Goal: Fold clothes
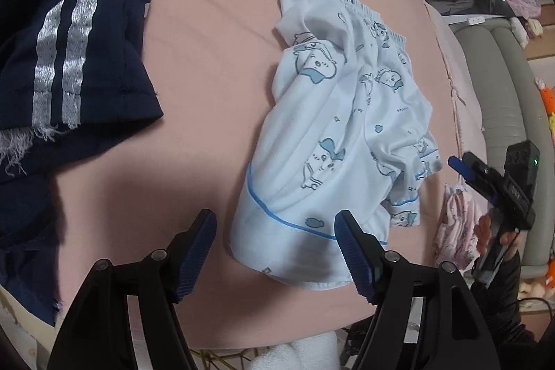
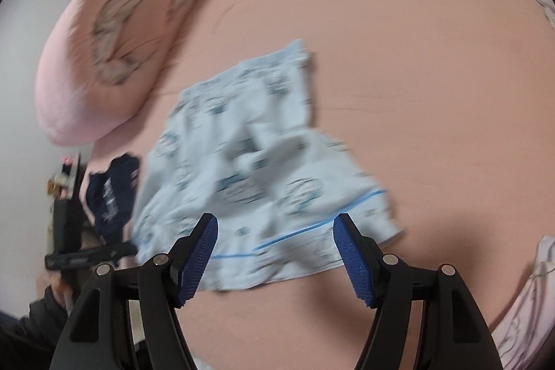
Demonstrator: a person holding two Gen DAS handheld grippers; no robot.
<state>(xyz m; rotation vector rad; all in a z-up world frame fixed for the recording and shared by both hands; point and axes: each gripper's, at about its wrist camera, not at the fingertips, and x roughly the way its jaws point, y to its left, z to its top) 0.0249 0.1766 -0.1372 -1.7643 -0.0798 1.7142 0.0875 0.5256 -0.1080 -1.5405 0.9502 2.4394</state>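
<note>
Both grippers, left gripper (image 1: 275, 252) and right gripper (image 2: 275, 254), hang released with nothing between the fingers, above the crumpled pale-blue cartoon shorts (image 1: 343, 134) on the pink bed (image 1: 208, 75). Only the left wrist view shows clearly the navy garment (image 1: 69, 65) with silver stripes; the right view is blurred and adds a pink pillow (image 2: 107, 47). No writing can be read.

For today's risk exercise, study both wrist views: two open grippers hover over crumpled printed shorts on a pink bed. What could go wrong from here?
1. The light blue shorts lie bunched, so the left gripper may pinch several layers at the hem.
2. The shorts sit near the bed's edge; a tug might drag them off.
3. The right wrist view is blurred, so the right gripper could miss the hem.
</note>
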